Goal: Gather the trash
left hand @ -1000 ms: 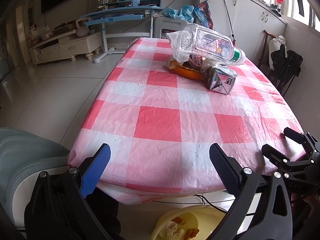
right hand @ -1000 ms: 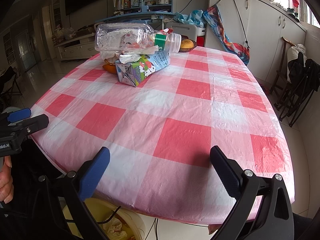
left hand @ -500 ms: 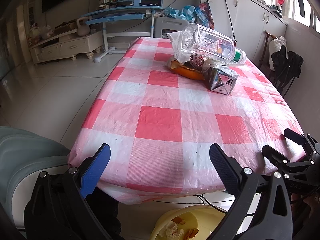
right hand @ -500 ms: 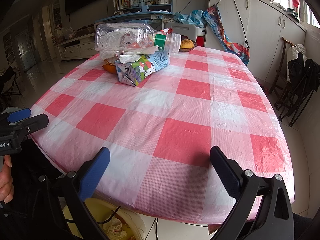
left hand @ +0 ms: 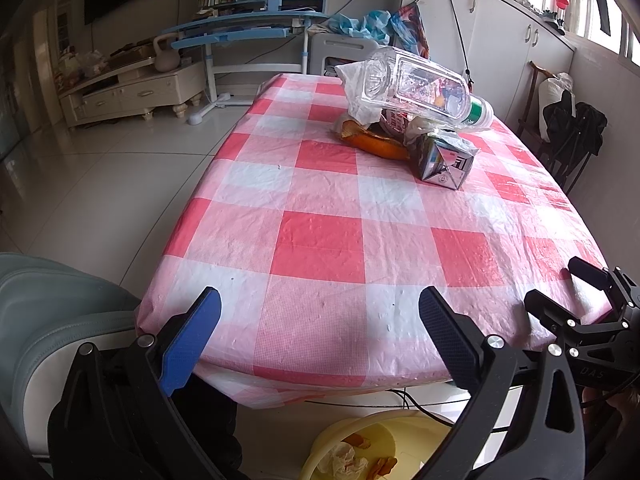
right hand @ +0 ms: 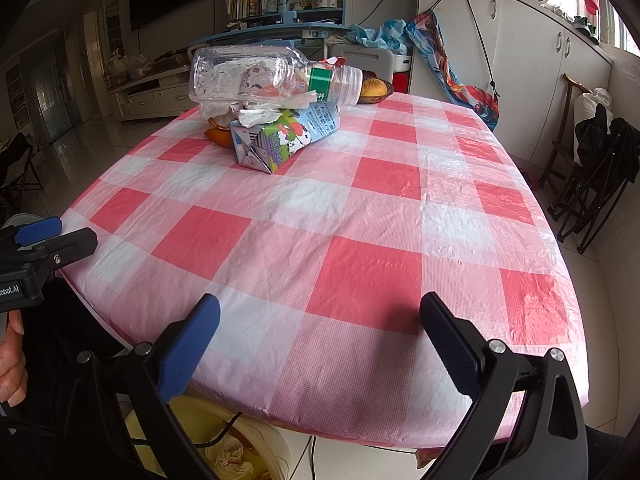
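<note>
A pile of trash sits far along the red-and-white checked table (left hand: 320, 240). A clear plastic bottle (left hand: 420, 88) lies on top of crumpled tissue (left hand: 360, 96), orange peel (left hand: 376, 144) and a flattened milk carton (left hand: 444, 160). The same bottle (right hand: 264, 74) and carton (right hand: 284, 136) show in the right wrist view. My left gripper (left hand: 316, 332) is open and empty over the near table edge. My right gripper (right hand: 316, 336) is open and empty over the near edge too. A yellow bin (left hand: 384, 448) with scraps stands on the floor under the edge.
A grey chair (left hand: 44, 320) is at the near left. A bowl of fruit (right hand: 374, 90) stands at the table's far end. White cabinets (right hand: 520, 48) and a dark folding chair (right hand: 592, 184) line the right side. A cable (left hand: 404, 396) hangs below the table.
</note>
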